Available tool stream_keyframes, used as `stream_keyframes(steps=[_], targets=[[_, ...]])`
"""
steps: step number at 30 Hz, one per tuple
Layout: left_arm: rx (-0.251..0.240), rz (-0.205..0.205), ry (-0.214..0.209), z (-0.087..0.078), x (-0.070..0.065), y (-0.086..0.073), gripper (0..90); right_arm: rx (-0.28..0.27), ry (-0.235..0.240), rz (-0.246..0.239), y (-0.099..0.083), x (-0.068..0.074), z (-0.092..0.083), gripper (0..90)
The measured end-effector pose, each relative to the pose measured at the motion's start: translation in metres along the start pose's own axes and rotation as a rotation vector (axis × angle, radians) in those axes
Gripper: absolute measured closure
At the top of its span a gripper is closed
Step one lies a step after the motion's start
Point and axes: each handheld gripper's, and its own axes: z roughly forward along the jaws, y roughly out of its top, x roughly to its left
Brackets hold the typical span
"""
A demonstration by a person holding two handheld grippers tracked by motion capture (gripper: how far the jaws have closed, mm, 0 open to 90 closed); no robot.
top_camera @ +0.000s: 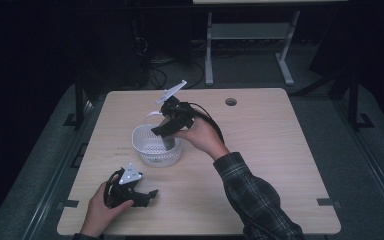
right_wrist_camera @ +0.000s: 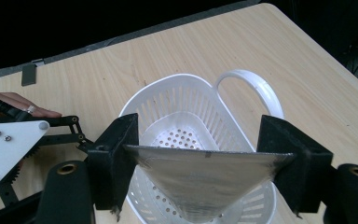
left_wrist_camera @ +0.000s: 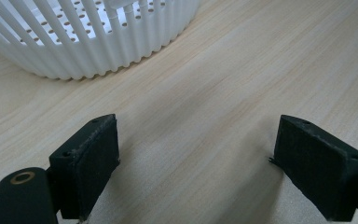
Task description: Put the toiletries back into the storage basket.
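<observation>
A pale wooden desk [top_camera: 260, 150] is standing in a dark room, with the legs of another table showing behind it. A white slotted basket [top_camera: 147, 145] with a loop handle is sitting near the desk's middle. The left gripper [top_camera: 147, 195] is resting on the desk near the basket, jaws wide apart and holding nothing. The right gripper [right_wrist_camera: 200, 161] is hovering over the basket, pinching a grey cone-shaped piece [right_wrist_camera: 200, 182] that is pointing down into it.

A pale wooden surface [top_camera: 280, 150] is sitting at the middle of the scene, a round cable hole [top_camera: 231, 102] showing near its far edge. Beyond it, a white desk frame [top_camera: 250, 35] is standing on the dark floor [top_camera: 370, 165], with black cables [top_camera: 160, 70] lying to its left.
</observation>
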Motion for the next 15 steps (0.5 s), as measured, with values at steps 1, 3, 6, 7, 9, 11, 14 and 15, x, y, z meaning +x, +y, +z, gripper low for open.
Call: stream_keyframes(steps=[1,3,6,7,9,11,14,15], targets=[[0.000,0.000,0.000,0.000,0.000,0.000,12.9,0.000,0.000,-0.002,-0.001,0.000,0.001,29.6],[0.000,0.000,0.000,0.000,0.000,0.000,12.9,0.002,0.002,0.001,-0.002,0.000,0.002,29.6],[0.003,0.004,0.000,0.000,0.000,0.000,12.9,0.011,0.003,0.000,-0.004,0.000,0.006,29.6],[0.002,0.002,0.000,0.000,0.000,0.000,12.9,0.011,0.005,-0.001,-0.004,0.000,0.007,29.6],[0.001,0.001,0.000,0.000,0.000,0.000,12.9,0.017,0.005,0.001,-0.006,0.000,0.009,29.6],[-0.001,-0.002,-0.001,0.000,0.000,0.000,12.9,0.020,0.004,0.005,-0.007,-0.001,0.010,29.6],[-0.001,0.000,0.000,0.000,0.000,0.000,12.9,0.023,0.004,0.005,-0.009,-0.002,0.013,29.6],[-0.001,0.000,0.001,0.000,0.000,0.000,12.9,0.023,0.005,0.004,-0.009,-0.003,0.013,29.6]])
